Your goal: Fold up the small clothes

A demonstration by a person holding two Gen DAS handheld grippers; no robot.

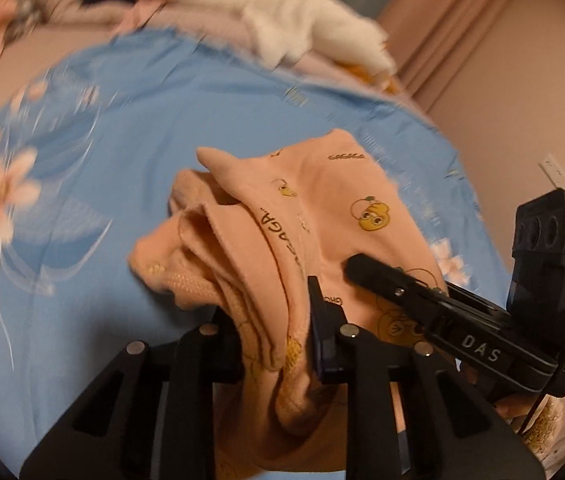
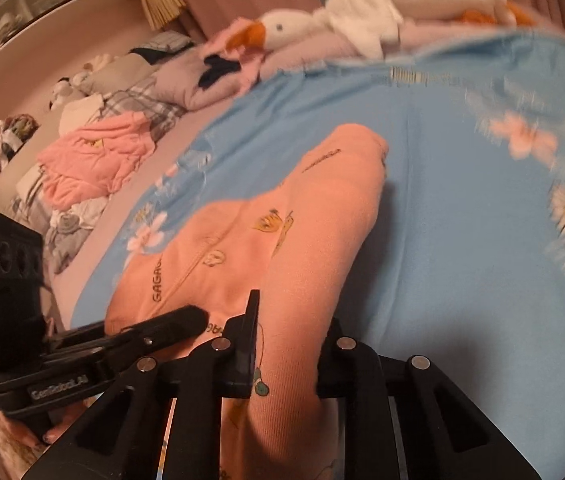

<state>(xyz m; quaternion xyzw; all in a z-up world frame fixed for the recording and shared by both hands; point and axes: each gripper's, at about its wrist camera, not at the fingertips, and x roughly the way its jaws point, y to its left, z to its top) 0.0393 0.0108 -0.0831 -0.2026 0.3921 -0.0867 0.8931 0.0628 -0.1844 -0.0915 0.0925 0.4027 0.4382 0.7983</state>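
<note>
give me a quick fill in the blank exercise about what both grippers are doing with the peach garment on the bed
1. The left gripper is shut on the peach ____.
2. The garment lies over a bedsheet whose colour is ____.
3. The right gripper grips the same garment, which bears the printed word ____.
4. Beyond the sheet lies a white plush ____ with an orange beak.

Missing words: garment; blue; GAGAGA; goose

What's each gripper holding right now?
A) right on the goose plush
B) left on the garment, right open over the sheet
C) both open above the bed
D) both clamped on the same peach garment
D: the left gripper and right gripper each pinch folds of the peach printed garment over the blue floral sheet.
</note>
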